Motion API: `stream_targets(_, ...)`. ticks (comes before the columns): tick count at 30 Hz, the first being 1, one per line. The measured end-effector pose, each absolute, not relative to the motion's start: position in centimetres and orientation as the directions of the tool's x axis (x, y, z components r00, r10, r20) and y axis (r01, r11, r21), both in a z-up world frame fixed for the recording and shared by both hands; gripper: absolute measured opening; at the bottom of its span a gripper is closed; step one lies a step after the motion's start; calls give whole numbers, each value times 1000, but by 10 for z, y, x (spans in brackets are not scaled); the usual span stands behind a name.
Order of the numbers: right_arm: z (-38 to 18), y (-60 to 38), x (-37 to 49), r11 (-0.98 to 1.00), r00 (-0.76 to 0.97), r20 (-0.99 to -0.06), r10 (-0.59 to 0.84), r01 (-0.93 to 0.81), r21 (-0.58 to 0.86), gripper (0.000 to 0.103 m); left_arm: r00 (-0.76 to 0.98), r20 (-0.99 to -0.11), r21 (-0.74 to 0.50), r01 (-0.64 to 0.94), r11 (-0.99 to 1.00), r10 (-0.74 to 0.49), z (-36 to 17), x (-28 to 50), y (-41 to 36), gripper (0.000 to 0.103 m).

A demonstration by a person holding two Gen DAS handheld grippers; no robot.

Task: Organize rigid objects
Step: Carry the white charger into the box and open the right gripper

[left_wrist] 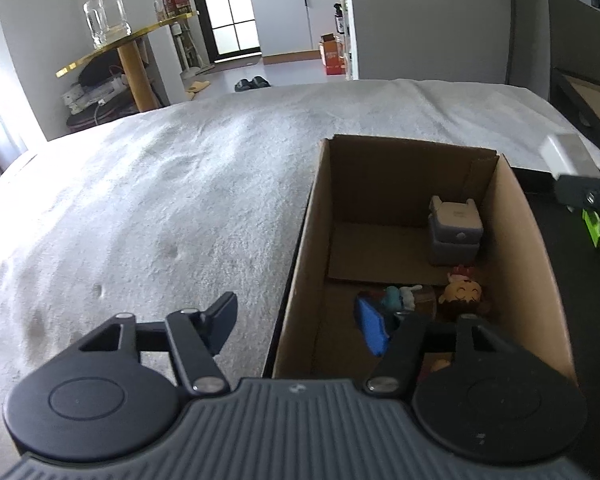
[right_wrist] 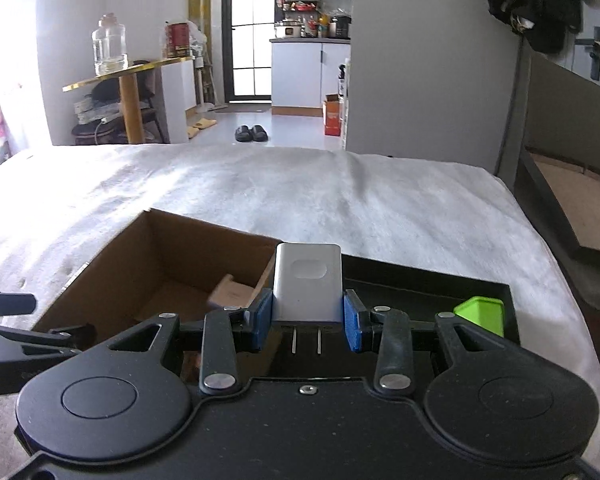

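Observation:
An open cardboard box (left_wrist: 516, 240) stands on the bed, holding a grey case (left_wrist: 454, 232), a small smiling doll (left_wrist: 462, 294) and a pale blue figurine (left_wrist: 398, 296). My left gripper (left_wrist: 296, 312) is open and straddles the box's left wall, one finger outside and the blue-padded one inside. My right gripper (right_wrist: 307, 314) is shut on a white charger plug (right_wrist: 307, 280), prongs toward the camera, raised beside the box (right_wrist: 160, 256) and above a black tray (right_wrist: 420, 292). The charger (left_wrist: 564, 156) also shows at the right edge of the left wrist view.
A green block (right_wrist: 480, 314) sits in the black tray to the right of the box. A white blanket (left_wrist: 160, 200) covers the bed. Beyond it stand a gold table with a glass jar (left_wrist: 106, 16), slippers (right_wrist: 252, 133) on the floor, and a dark headboard (right_wrist: 568, 120) at the right.

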State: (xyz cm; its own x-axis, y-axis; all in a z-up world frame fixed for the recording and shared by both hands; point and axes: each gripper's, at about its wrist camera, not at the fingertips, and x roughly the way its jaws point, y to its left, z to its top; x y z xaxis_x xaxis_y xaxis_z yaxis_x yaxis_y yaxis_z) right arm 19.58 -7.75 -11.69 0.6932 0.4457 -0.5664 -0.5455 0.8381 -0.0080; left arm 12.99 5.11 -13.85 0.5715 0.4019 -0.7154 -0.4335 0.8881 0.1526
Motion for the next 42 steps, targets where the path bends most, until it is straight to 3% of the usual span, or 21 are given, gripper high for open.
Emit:
stream_targets(4,-114,-65,192,814,681,-556,476,-580,-13,36,571,-728,134,-422,897,378,-140,131,56,41)
stream_targets(11,-114,-43,181,772,652,-566,505,-635,-42,36,588,-731,100,-409,907,346,-142,127,58,19)
stream_targets(25,-130,-2,172,678,557,-617,557,-734,-51,37,605,-727,49,-427,903,325,-140,122,65,14)
stream_targets(42,-117,-39,175,759,596,-613,518,-651,9,43,588,-723,96,-432,897,361,-134,125,58,14)
